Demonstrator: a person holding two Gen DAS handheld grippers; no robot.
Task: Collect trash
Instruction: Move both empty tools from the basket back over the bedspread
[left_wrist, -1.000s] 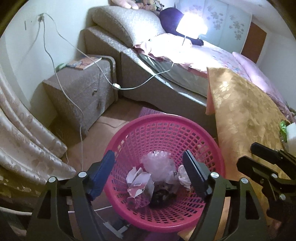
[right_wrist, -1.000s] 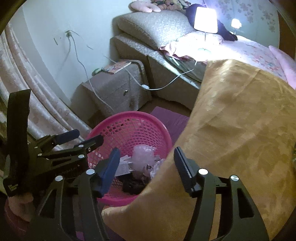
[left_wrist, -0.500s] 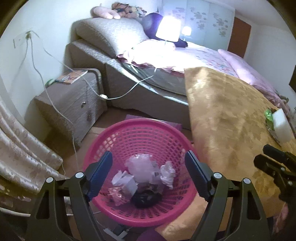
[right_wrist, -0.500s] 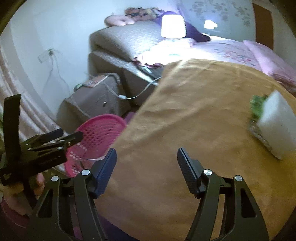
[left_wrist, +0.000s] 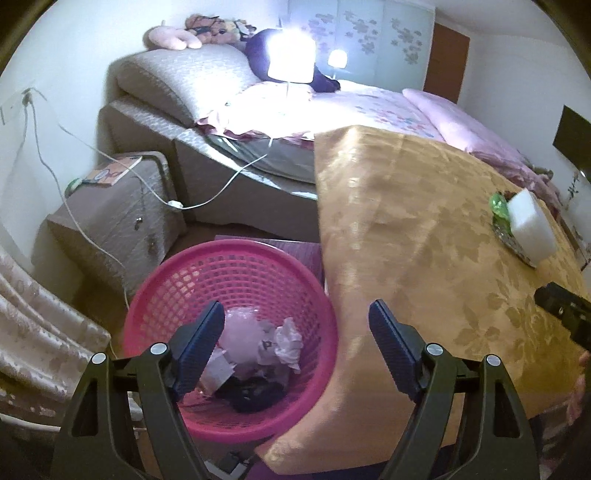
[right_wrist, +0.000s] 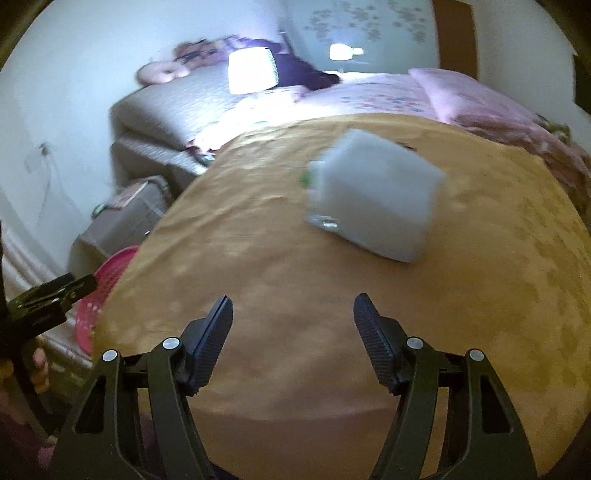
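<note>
Trash partly collected: crumpled paper and wrappers (left_wrist: 258, 347) lying inside pink basket (left_wrist: 207, 266), basket standing on floor just beside table (left_wrist: 406, 240) edge. Still waiting on table, well away from basket: white block (right_wrist: 373, 195) with green wrapper (left_wrist: 498, 203) under it. Right gripper (right_wrist: 293, 332) hovering over table, near block, fingers spread wide, holding nothing. Left gripper (left_wrist: 295, 343) hanging above basket, fingers wide, gripping nothing.

**Bedroom, lamp-lit**

Pale walls. A bed (left_wrist: 369, 107) with pink floral bedding and a padded grey headboard (left_wrist: 184, 77), stuffed toys (left_wrist: 199, 33) on top. A lit lamp (left_wrist: 291, 59) glares beside it. A grey nightstand (left_wrist: 114, 218) stands by the wall, a book (left_wrist: 110, 171) on it. White cables (left_wrist: 48, 173) hang from a wall socket. Patterned curtain (left_wrist: 40, 332) at left. Floral wardrobe doors (left_wrist: 354, 33) behind.
</note>
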